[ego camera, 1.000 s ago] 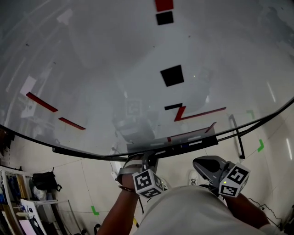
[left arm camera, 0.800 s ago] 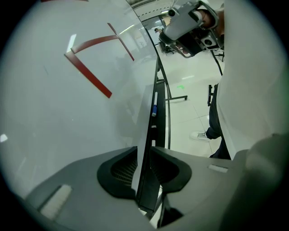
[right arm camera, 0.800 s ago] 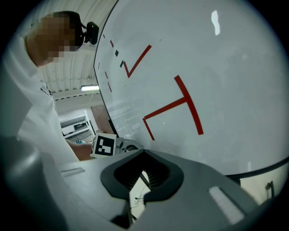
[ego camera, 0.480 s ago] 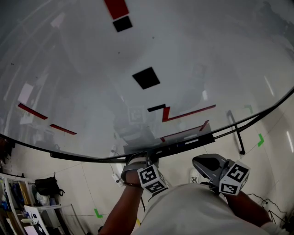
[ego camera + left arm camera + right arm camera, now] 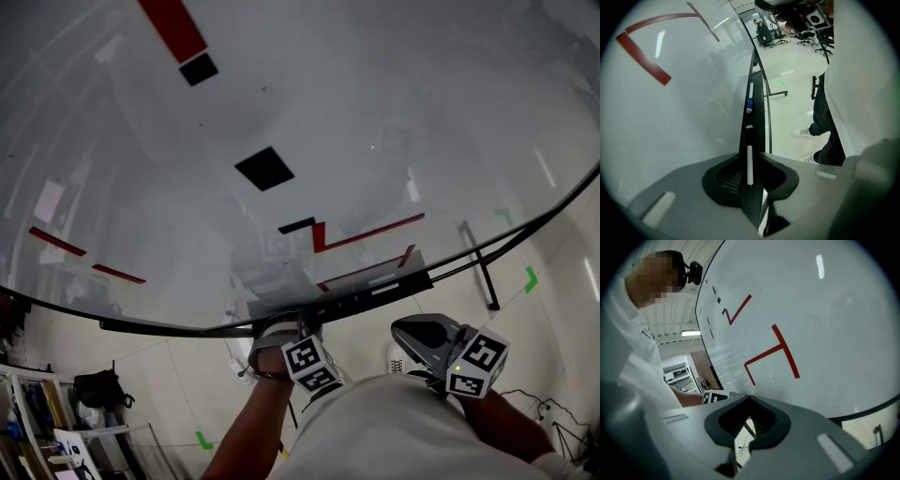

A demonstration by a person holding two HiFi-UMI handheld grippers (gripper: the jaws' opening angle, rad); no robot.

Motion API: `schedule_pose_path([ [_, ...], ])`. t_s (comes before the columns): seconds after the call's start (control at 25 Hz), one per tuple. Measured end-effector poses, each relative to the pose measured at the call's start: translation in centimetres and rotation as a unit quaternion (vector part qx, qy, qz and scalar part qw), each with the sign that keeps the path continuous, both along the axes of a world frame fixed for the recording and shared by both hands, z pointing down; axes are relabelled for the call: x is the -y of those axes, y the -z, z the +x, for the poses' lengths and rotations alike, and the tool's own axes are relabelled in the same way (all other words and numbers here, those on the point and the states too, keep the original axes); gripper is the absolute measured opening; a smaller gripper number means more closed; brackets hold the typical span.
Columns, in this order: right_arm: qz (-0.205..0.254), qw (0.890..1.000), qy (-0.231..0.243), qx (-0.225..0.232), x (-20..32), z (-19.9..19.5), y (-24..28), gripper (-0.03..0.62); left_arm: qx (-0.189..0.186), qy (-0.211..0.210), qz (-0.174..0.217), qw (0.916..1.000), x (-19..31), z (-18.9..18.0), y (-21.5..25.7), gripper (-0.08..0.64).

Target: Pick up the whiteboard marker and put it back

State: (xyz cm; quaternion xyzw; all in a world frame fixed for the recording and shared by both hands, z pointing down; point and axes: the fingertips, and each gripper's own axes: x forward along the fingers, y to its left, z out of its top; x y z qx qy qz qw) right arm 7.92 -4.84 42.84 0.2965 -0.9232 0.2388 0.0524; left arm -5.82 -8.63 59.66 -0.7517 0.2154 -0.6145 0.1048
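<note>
Black tray [image 5: 375,292] under the whiteboard [image 5: 394,112], left gripper [image 5: 289,326] at it.
Head view: the left gripper reaches the tray's edge, while the right gripper [image 5: 417,336] hangs apart from the board. Left gripper view: its jaws are clenched on the whiteboard marker [image 5: 750,164], which lies along the tray; a blue-capped marker [image 5: 749,101] rests farther along. Right gripper view: jaws pressed together, empty, facing red lines [image 5: 773,352] on the board.
</note>
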Motion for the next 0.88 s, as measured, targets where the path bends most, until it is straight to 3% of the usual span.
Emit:
schedule_pose_path([
  [0.56, -0.002, 1.0, -0.009, -0.001, -0.1, 0.6, -0.2, 0.002, 0.024, -0.012, 0.004, 0.9996, 0.7, 0.3, -1.3, 0.086],
  [0.88, 0.001, 1.0, -0.012, 0.001, 0.0, 0.8, 0.1, 0.002, 0.016, -0.003, 0.002, 0.9999, 1.0, 0.4, -1.7, 0.055],
])
